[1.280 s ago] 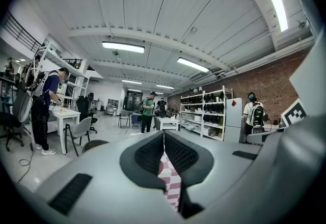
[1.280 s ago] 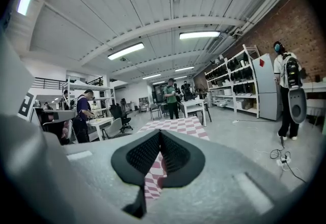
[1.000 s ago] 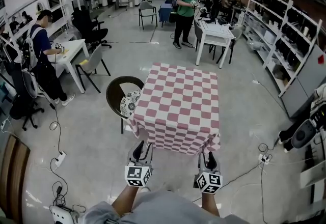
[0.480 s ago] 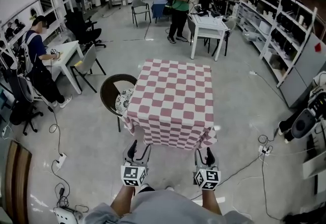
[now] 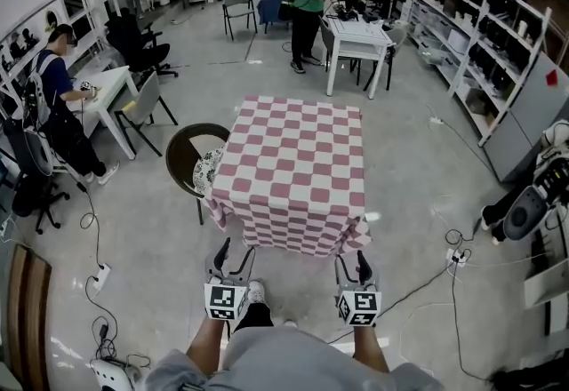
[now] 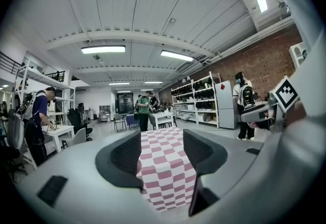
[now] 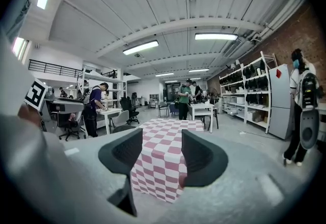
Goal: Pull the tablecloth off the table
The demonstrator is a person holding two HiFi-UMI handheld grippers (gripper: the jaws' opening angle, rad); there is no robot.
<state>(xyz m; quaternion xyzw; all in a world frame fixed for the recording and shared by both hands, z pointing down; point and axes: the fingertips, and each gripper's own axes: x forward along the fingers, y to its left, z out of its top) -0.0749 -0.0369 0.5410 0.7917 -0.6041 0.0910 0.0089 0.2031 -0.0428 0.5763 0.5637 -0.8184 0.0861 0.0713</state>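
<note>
Grey floor [image 5: 160, 229] of a busy workshop fills my head view. Far left, one person [image 5: 55, 100] stands at one white desk [image 5: 111, 87], and one grey chair [image 5: 142, 105] is drawn up just beside it. Coming in, one round dark chair [image 5: 182, 163] sits close against the left flank of the cloth.

Low down now, my left gripper [image 5: 233, 251]: its jaws have just been opening and stand wide apart. Its own view shows checks in the gap, but the pads press on nothing.

Dead centre, the one tablecloth [image 5: 293, 171], pink and white checks. It lies flat over the table and hangs down the near side. The table itself is hidden beneath it. The hem hangs just ahead of both sets of fingertips, and neither touches it.

Next, my right gripper [image 5: 352, 263], level with the left one. Its jaws have also just been opening and are spread wide, and nothing is clamped between them. That makes two grippers, both empty, both facing the near drop of the cloth.

Further back, right of centre, one white table [image 5: 356, 34]. One person in a green shirt [image 5: 307, 3] stands at it, with at least one more figure behind. Along the right wall runs one line of shelves [image 5: 498, 51].
</note>
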